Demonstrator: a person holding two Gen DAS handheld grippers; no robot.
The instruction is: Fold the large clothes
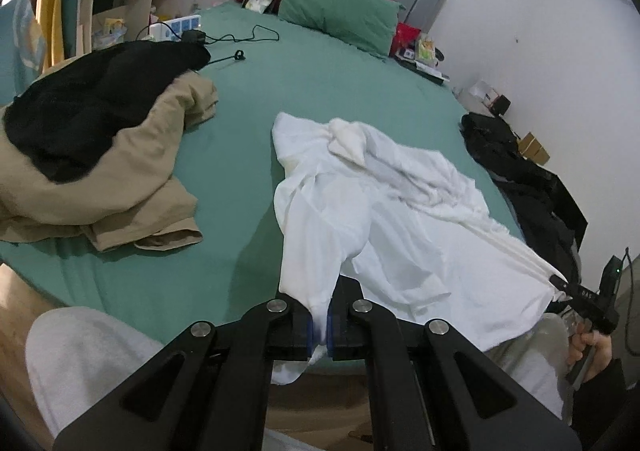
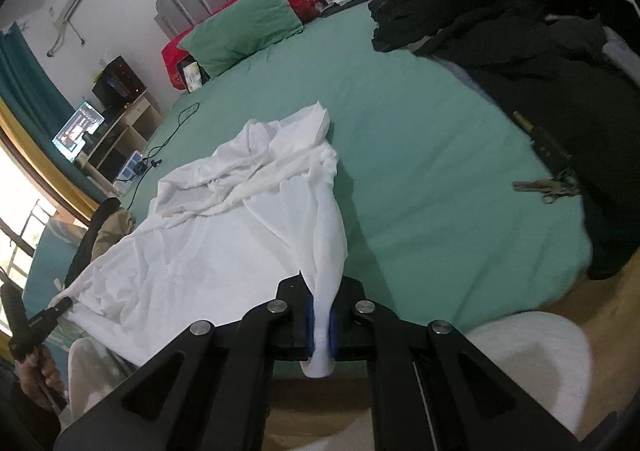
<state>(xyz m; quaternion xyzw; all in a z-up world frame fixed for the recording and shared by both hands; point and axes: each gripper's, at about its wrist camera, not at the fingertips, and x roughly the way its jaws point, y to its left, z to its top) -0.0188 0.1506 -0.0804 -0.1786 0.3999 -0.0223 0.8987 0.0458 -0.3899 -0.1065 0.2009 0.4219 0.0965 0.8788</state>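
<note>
A large white garment (image 1: 384, 211) lies crumpled on the green bed sheet (image 1: 240, 123), its near hem stretched along the bed's front edge. My left gripper (image 1: 319, 325) is shut on one corner of the hem. My right gripper (image 2: 321, 325) is shut on the other corner; it shows at the right edge of the left wrist view (image 1: 560, 283). The garment (image 2: 224, 219) spreads left from the right gripper, and the left gripper (image 2: 66, 305) shows at the far left there, pinching the cloth.
A tan and black pile of clothes (image 1: 92, 155) lies on the bed's left side. Black clothes (image 2: 540, 51) cover the right side, with keys (image 2: 548, 187) beside them. A green pillow (image 1: 340, 7), red pillows, a charger cable (image 1: 240, 37) and a desk with a screen lie farther back.
</note>
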